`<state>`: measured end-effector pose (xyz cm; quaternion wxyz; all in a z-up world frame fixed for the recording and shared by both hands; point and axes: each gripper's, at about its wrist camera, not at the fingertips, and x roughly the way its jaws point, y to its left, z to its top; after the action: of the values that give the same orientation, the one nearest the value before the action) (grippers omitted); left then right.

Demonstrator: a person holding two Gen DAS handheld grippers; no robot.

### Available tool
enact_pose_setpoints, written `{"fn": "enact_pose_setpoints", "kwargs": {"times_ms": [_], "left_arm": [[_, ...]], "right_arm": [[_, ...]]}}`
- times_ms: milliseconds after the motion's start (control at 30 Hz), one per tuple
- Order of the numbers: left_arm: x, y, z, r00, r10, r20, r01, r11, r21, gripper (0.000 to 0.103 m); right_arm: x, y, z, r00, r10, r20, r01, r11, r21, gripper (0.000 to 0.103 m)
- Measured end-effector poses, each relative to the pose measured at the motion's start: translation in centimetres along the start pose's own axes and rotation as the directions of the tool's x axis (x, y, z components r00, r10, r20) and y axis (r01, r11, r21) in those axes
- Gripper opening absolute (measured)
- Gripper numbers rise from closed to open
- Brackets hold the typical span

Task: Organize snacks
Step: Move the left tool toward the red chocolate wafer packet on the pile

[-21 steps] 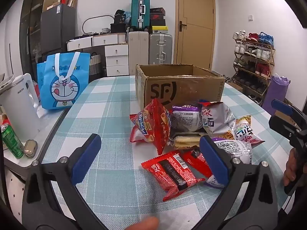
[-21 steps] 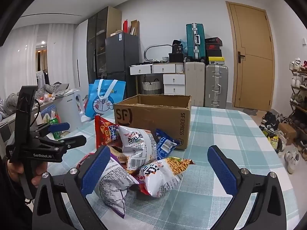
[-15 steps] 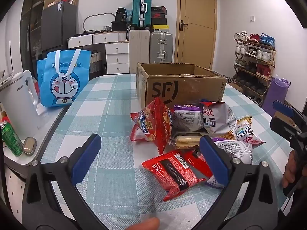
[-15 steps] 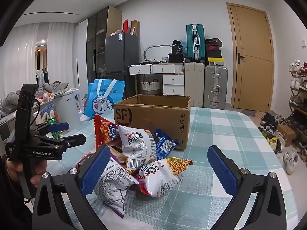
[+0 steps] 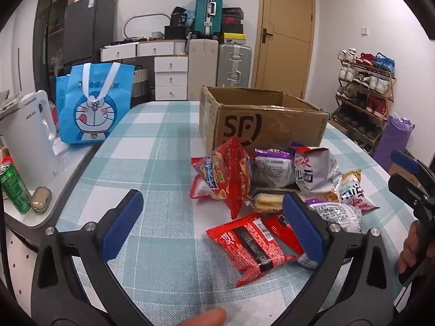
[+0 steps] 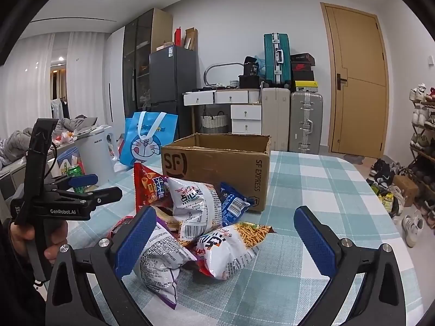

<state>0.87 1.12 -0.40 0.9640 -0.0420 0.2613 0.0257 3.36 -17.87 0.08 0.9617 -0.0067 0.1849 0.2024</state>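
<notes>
A pile of snack bags lies on the checked table in front of an open SF cardboard box (image 5: pixel 261 125), which also shows in the right wrist view (image 6: pixel 217 168). A flat red packet (image 5: pixel 248 244) lies nearest, a red cone-snack bag (image 5: pixel 225 176) stands at the pile's left, white and purple bags (image 5: pixel 315 171) sit at the right. My left gripper (image 5: pixel 212 228) is open and empty, just before the red packet. My right gripper (image 6: pixel 225 241) is open and empty, over a white noodle-snack bag (image 6: pixel 228 247) and a white-purple bag (image 6: pixel 160 266).
A blue Doraemon bag (image 5: pixel 95 103) stands at the table's far left. A white kettle (image 5: pixel 24 144) and a green can (image 5: pixel 13 187) stand on a side counter left of the table. A shoe rack (image 5: pixel 364 95) stands at the right. Suitcases and drawers line the back wall.
Both grippers have stayed open with hardly any movement; the left wrist view has shifted very slightly. The snacks have not moved.
</notes>
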Motion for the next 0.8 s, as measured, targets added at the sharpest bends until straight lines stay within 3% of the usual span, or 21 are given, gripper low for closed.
{"fn": "enact_pose_setpoints", "kwargs": {"times_ms": [800], "left_arm": [[-0.01, -0.05, 0.05, 1.000, 0.011, 0.006, -0.011, 1.000, 0.004, 0.102]], "right_arm": [[0.35, -0.14, -0.17, 1.000, -0.015, -0.010, 0.015, 1.000, 0.008, 0.103]]}}
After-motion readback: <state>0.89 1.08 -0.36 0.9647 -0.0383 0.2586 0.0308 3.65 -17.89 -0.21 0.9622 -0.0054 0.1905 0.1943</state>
